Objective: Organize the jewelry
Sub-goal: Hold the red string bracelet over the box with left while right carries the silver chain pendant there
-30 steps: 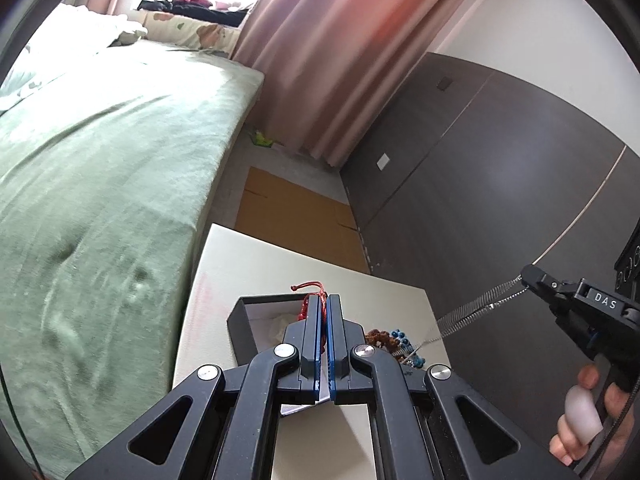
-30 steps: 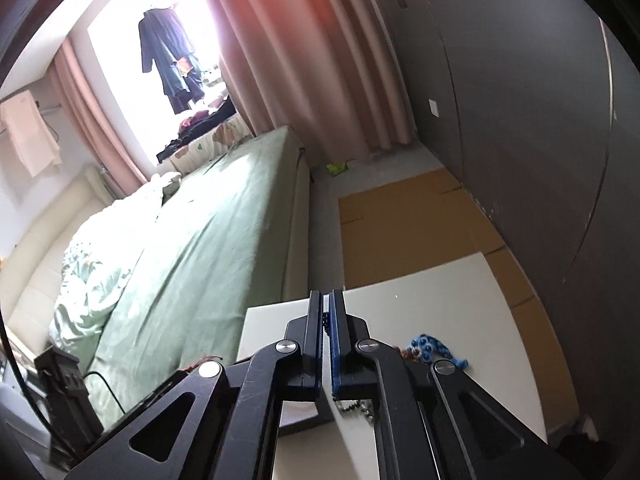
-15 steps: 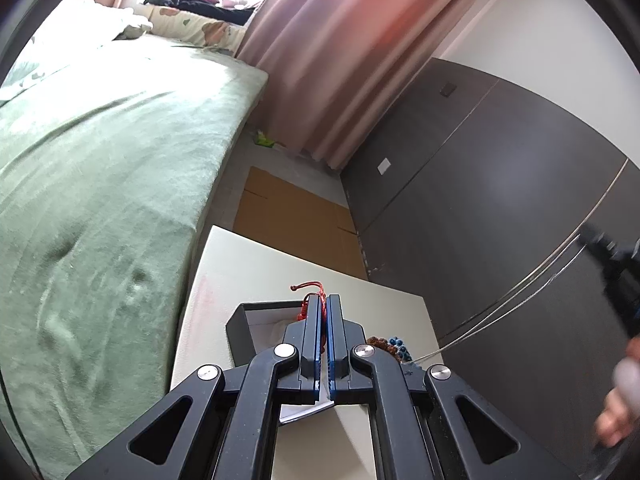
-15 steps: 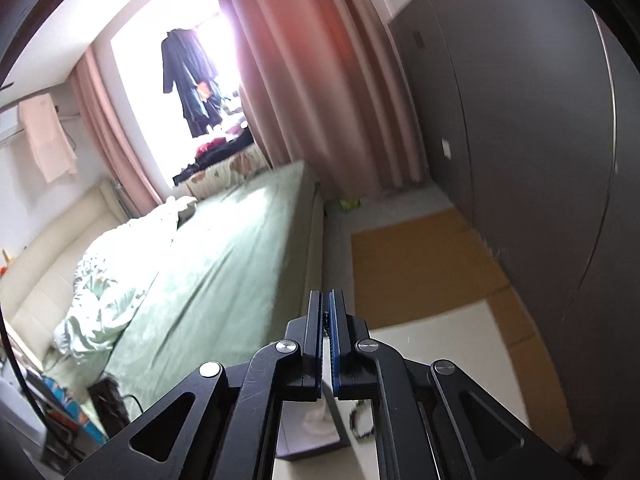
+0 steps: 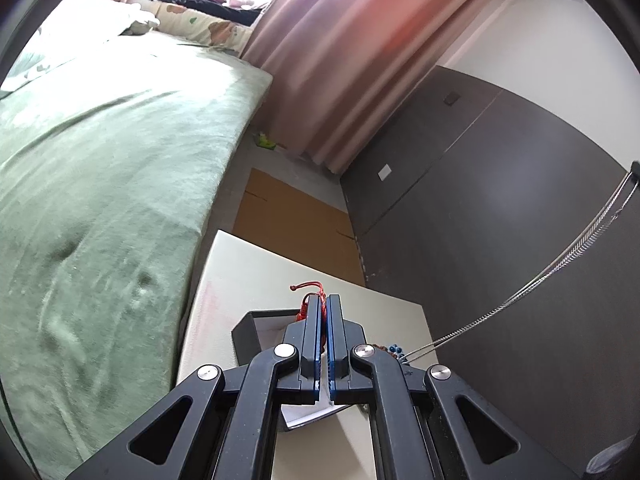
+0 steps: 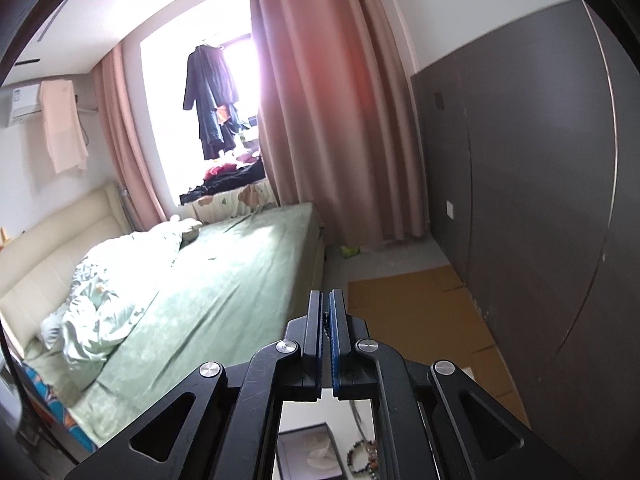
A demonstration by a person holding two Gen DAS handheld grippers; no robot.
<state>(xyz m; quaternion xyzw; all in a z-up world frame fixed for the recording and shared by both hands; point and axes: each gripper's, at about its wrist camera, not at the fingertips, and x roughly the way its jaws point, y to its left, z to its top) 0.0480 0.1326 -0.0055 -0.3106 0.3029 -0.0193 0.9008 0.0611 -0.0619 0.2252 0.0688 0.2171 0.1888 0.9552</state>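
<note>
**Change.** Right tongs [image 6: 325, 312] have risen: a second ago the bench filled the lower part of their view, now only a strip of it shows between the arms. They are clamped on a silver chain [image 5: 576, 250], a few links visible between the pads. In the left view the chain has gone from slack to a taut line running from the bead pile up to the right edge of frame.

**Meaning.** The chain appears to be coming free of the other pieces; its lower end is still at the pile, so separation looks unfinished. A snag on the beads is the likely risk.

**Left tongs** [image 5: 323, 308]. Closed on a red cord [image 5: 309, 290], held over the box [image 5: 256, 326]. Little movement.

**Task items.** Box: dark, open, pale lining, on the bench. Beads [image 5: 394, 349]: brown and blue, just right of the box, partly hidden by the tongs. A bead bracelet [image 6: 362, 458] lies beside the box in the right view.

**Surface.** Bench [image 5: 256, 264]: cream, matte, small; a white paper slip under the left tongs.

**Room.** Bed [image 6: 224, 272] with green cover to the left; pink curtain [image 6: 320, 100]; dark wardrobe [image 5: 500, 200] to the right; cardboard [image 6: 416, 312] on the floor beyond the bench; clothes hanging at the window.
</note>
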